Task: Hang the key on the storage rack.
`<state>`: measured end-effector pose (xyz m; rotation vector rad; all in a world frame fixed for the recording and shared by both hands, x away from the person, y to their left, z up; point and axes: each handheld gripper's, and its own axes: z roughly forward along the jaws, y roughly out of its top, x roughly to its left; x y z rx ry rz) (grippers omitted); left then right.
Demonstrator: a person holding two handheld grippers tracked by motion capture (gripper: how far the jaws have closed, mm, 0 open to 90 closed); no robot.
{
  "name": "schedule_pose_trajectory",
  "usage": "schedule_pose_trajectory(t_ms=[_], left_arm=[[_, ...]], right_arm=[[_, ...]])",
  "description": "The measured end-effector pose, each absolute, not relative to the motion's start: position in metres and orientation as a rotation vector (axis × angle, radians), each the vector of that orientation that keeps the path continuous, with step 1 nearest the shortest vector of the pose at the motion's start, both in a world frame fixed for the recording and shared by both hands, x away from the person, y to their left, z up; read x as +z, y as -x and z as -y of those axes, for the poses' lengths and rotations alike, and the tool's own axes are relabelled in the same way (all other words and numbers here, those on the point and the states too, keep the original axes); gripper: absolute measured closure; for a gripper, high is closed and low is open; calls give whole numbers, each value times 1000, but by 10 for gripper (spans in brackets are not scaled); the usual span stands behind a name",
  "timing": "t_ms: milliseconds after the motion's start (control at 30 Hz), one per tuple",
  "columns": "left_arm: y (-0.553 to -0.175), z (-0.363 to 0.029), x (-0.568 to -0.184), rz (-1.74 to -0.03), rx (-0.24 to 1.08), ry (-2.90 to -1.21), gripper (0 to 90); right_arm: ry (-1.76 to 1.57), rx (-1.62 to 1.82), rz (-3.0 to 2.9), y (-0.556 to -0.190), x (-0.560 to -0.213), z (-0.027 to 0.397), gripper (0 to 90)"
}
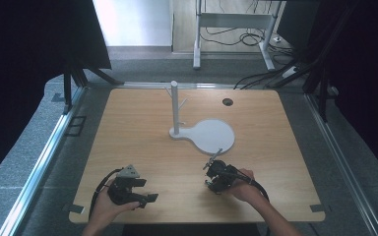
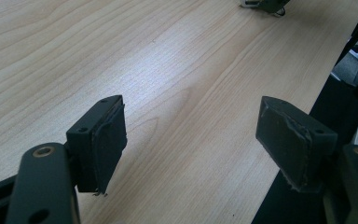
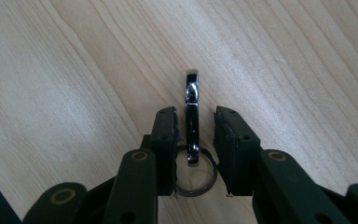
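No text, label, brand, number or sign can be read on anything here.

Open wooden table (image 1: 142,123) from 7 through 11 o'clock, free to sweep across. Blocked at centre by white stand (image 1: 174,105) upright on its flat base plate (image 1: 214,135), reaching toward 4 o'clock. Small round hole (image 1: 227,102) at 1 o'clock. Bare wood along 3 o'clock edge, passable.

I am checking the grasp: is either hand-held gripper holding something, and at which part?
Not yet. The right hand-held gripper has a metal key clip between its pads, gaps showing both sides. The left hand-held gripper is open over bare table.
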<state>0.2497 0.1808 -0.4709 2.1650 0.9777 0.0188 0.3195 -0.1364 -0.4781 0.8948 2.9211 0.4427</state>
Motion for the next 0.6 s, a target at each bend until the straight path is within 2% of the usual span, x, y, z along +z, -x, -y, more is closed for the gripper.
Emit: schedule_pose_trajectory(t_ms=[233,600], left_arm=[[-250,-181,-471,-973,18,-2169,249],[-250,-180,-472,-977,14,-2174,249]], right_arm=[[-881,422,-2923,-318,-479,136,737],[-877,404,-2917,-317,-479,135,841]])
